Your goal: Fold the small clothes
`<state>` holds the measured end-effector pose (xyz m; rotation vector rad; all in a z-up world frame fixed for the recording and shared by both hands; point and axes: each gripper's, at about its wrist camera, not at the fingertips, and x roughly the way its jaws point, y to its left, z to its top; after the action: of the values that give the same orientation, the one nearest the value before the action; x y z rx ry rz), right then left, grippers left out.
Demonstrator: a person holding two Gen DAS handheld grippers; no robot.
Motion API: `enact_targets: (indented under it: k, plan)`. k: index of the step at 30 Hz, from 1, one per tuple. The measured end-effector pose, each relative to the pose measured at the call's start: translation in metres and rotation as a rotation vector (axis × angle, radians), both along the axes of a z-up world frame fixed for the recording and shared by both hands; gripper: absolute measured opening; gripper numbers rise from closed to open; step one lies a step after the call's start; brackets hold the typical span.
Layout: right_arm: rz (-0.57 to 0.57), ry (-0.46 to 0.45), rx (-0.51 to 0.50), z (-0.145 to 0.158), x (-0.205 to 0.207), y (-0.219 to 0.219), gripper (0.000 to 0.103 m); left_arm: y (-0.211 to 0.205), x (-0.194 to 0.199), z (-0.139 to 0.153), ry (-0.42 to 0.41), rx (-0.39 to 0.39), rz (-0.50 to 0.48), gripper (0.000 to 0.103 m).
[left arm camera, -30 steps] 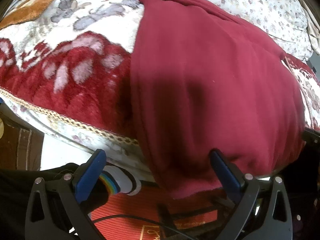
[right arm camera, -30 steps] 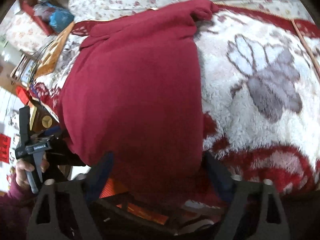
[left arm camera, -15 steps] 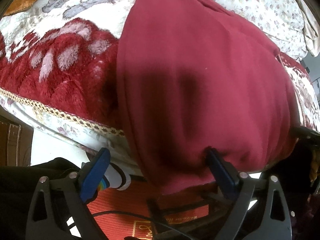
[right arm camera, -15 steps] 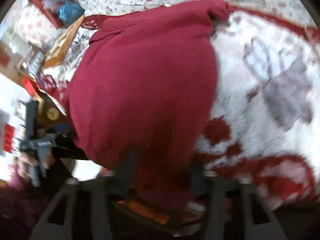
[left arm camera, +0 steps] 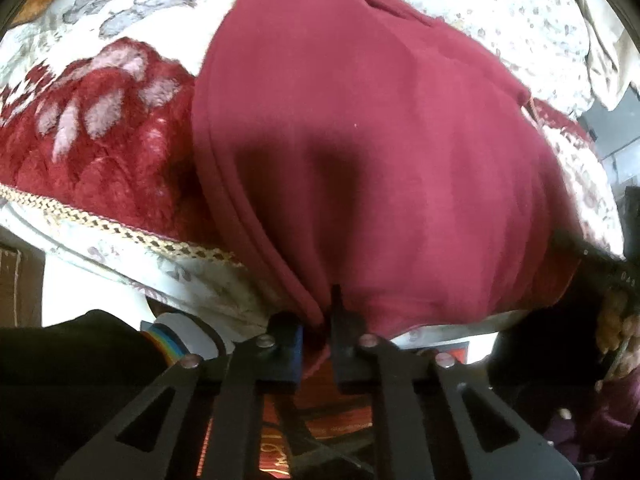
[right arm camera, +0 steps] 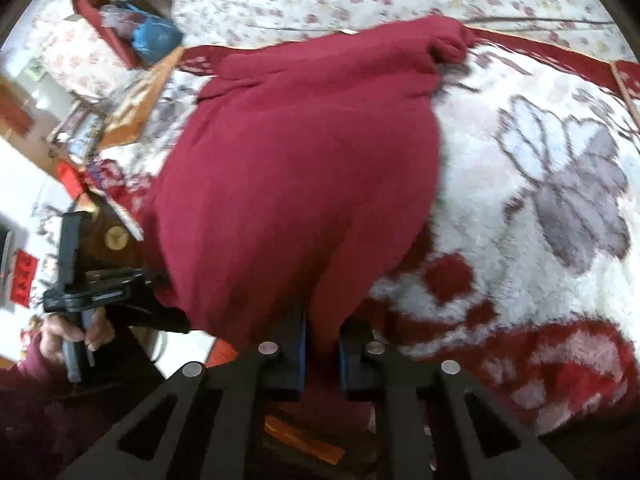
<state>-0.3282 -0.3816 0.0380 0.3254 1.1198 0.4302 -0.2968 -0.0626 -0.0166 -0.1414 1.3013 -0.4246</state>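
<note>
Grippers both clamped on near hem: left gripper [left arm camera: 318,334], right gripper [right arm camera: 322,354], jaws narrow, pinching dark red garment [left arm camera: 360,152]. Garment lies flat on floral blanket [right arm camera: 560,184], hem overhanging edge. Fold starting; next, lift hem evenly, carry toward far collar.

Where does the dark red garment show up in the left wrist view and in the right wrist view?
Left wrist: dark red garment fills centre and right, its near hem pinched in the left gripper.
Right wrist: it fills centre-left, hem pinched in the right gripper.
Shared landmark: the plush floral blanket beneath it.
</note>
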Motion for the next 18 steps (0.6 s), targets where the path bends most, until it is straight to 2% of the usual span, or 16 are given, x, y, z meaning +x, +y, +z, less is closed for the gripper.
enact_targets:
  k: [2, 7, 11, 14, 18]
  plan:
    - [0.010, -0.011, 0.064, 0.008, -0.001, -0.001, 0.013, 0.005, -0.003, 0.011, -0.019, -0.011, 0.009, 0.009]
    - [0.042, -0.033, 0.180, 0.028, -0.008, -0.003, 0.012, 0.016, -0.011, 0.068, -0.147, -0.046, -0.012, 0.008]
    - [0.064, -0.021, 0.249, 0.026, -0.012, 0.005, 0.012, 0.028, -0.007, 0.094, -0.204, -0.062, 0.003, 0.008]
    - [0.069, -0.036, 0.285, 0.032, -0.008, 0.004, 0.012, 0.030, 0.008, 0.108, -0.230, -0.081, 0.003, 0.008]
    - [0.018, -0.125, 0.358, 0.060, 0.024, -0.009, 0.012, 0.032, 0.046, 0.137, -0.297, -0.116, -0.009, 0.008]
